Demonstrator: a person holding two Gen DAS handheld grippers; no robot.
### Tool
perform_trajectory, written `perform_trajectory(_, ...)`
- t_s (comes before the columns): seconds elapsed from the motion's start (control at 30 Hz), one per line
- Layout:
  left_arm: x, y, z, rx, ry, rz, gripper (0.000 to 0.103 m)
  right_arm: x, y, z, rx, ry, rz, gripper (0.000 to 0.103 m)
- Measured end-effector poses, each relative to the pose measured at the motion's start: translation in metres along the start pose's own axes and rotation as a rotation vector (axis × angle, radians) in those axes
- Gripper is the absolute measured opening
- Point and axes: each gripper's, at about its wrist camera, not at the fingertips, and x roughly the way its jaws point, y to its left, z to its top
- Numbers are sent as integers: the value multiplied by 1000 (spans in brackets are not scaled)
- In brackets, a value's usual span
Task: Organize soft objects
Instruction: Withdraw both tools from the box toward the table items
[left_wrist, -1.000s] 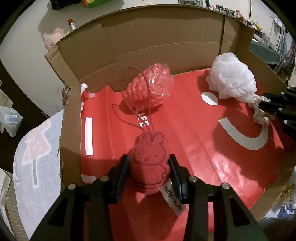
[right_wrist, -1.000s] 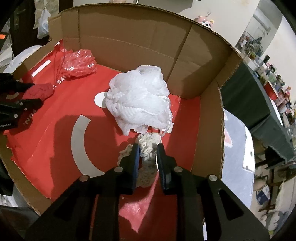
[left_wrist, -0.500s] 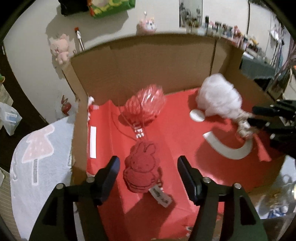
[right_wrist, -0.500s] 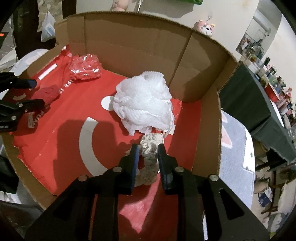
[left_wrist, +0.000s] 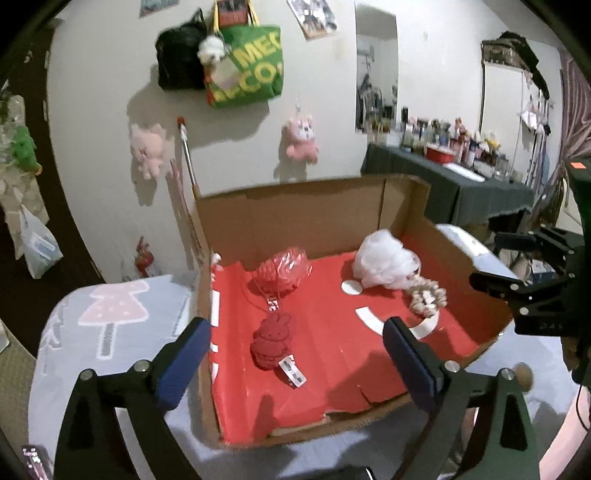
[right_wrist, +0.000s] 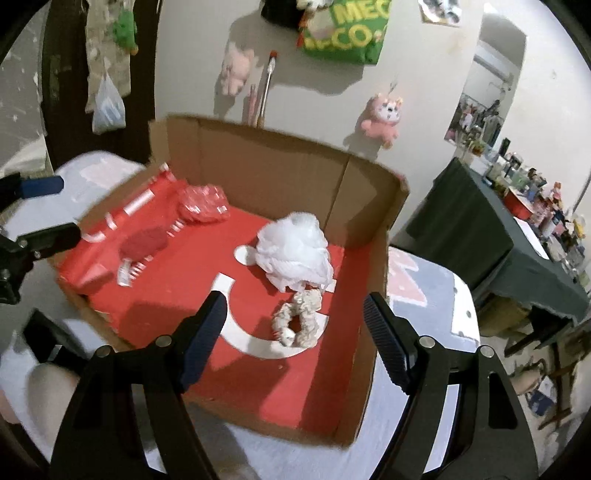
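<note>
Left claw (left_wrist: 295, 354): jaws spread wide and empty, raised above the near edge of the cardboard box (left_wrist: 314, 206). A second ago it was clamped on the red bunny toy (left_wrist: 271, 341); it has since let go and pulled up and back.
Right claw (right_wrist: 295, 336): jaws also wide apart and holding nothing, hovering over the near right part of the box. A second ago it pinched the cream scrunchie (right_wrist: 301, 321); that grip is released too.
Red bunny toy: lies flat on the red floor of the box, near the left wall, its white tag (left_wrist: 293, 371) pointing toward the camera.
Cream scrunchie: rests on the red floor, on the white curved mark, just in front of the white mesh sponge (right_wrist: 295, 251) and seemingly touching its lower edge.
White mesh sponge: sits toward the right rear of the box, close to the back wall.
Red mesh sponge (left_wrist: 284, 269): sits near the back left, behind the bunny toy, in a clear wrapper.
What has changed: both claws have gone from clamped to open and have withdrawn, leaving all four soft things inside the box.
Meaning for the task: judging by this, the two placements are finished; red things are grouped on the left, pale things on the right. No soft thing is seen lying loose on the grey cloth (left_wrist: 122, 325) around the box, so the sorting looks near its end or done.
</note>
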Motion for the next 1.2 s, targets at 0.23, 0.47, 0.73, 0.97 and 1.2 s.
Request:
perform_trajectory(0.23, -57, -19, -18, -2, -127, 6, 103, -67, 12, -24, 39, -133, -4, 76)
perform_trajectory(0.47, -89, -32, -43, -16, -196, 16, 103, -121, 18, -55, 93, -257, 1, 77)
perform_trajectory(0.73, -114, -44, -71, -13, -264, 21, 103, -153, 27, -89, 111, -352, -24, 84)
perform_trajectory(0.97, -131, -60, -98, -17, -311, 24, 103, -165, 34, -119, 153, -394, -16, 84)
perform_trajectory(1.2, -137, -75, -120, -15, -327, 4, 103, -164, 51, -144, 115, -405, -61, 85)
